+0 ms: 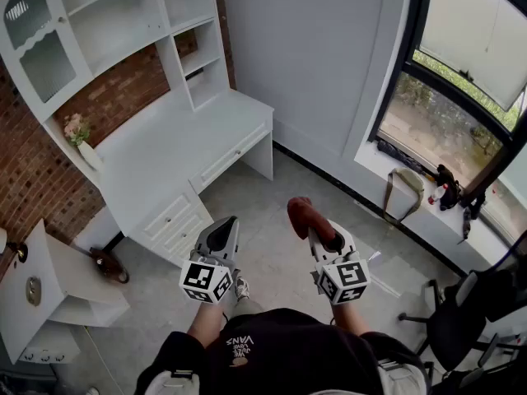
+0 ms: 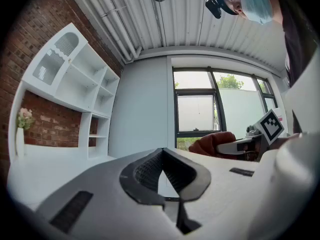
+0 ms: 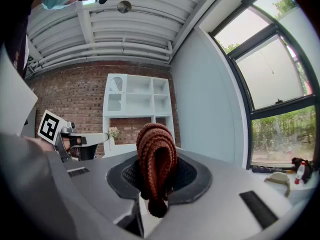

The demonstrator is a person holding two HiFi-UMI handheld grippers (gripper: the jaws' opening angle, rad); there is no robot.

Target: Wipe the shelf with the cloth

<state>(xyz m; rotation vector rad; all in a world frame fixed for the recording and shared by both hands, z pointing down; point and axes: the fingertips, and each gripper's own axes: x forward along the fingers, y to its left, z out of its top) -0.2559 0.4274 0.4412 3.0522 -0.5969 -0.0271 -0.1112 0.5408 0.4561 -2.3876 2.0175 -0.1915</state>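
Above the grey floor (image 1: 276, 192), in front of the person, both claws are held side by side, near each other and pointing towards the white shelf unit (image 1: 123, 31) on the red brick wall (image 1: 33, 171).

1. Right claw (image 1: 315, 235): closed on the rust-brown knitted cloth (image 1: 303, 214). In the right gripper view the cloth (image 3: 156, 151) sits folded between the two dark pads (image 3: 187, 176), which press it from both sides. Its thick folded bulk stands out beyond the jaw tips, and a smaller end shows on the near side of the pads.
2. Left claw (image 1: 227, 223): closed and empty. In the left gripper view the jaw tips (image 2: 162, 152) meet, and only a narrow triangular gap remains behind them. The cloth (image 2: 212, 143) appears to the right of this claw, apart from it.
3. Cloth position: in the air, well apart from the shelf unit and from the white worktop (image 1: 165, 151) below it.
4. Worktop: a white vase of pink flowers (image 1: 82, 138) stands at the left end, by the brick wall.
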